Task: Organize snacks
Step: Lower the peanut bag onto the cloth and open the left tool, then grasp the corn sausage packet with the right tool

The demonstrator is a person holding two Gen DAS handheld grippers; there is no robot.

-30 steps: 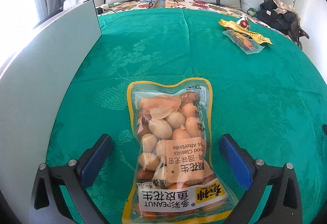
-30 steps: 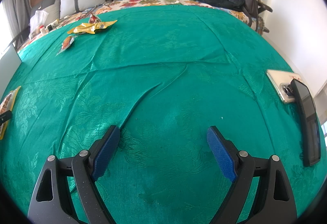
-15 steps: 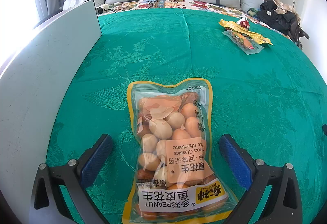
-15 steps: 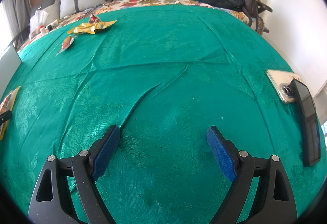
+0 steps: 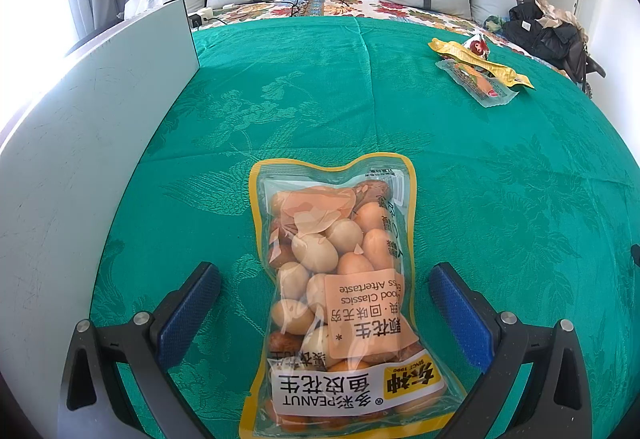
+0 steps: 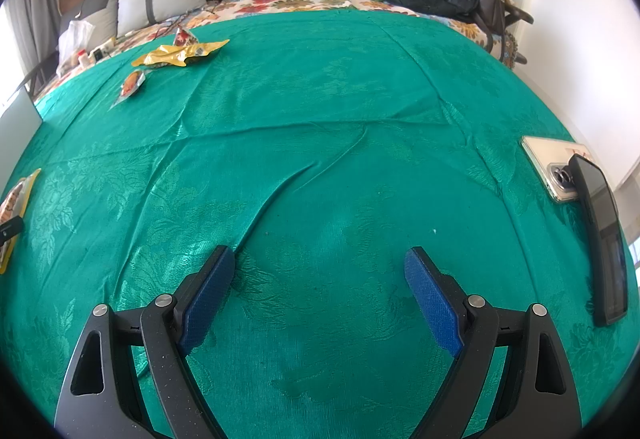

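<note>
Straddling the peanut bag [image 5: 336, 279], left tongs [image 5: 324, 299] gape untouching; right tongs [image 6: 320, 279] gape over seemingly bare bedspread [image 6: 320, 119].

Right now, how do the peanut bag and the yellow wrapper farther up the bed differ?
The peanut bag lies flat and full between the open left gripper; the yellow wrapper lies crumpled and flattened, far from both grippers. The peanut bag is mostly clear, showing nuts inside; the yellow wrapper is opaque. The peanut bag lies alone; the yellow wrapper overlaps a clear packet. Both rest on the green bedspread.
</note>
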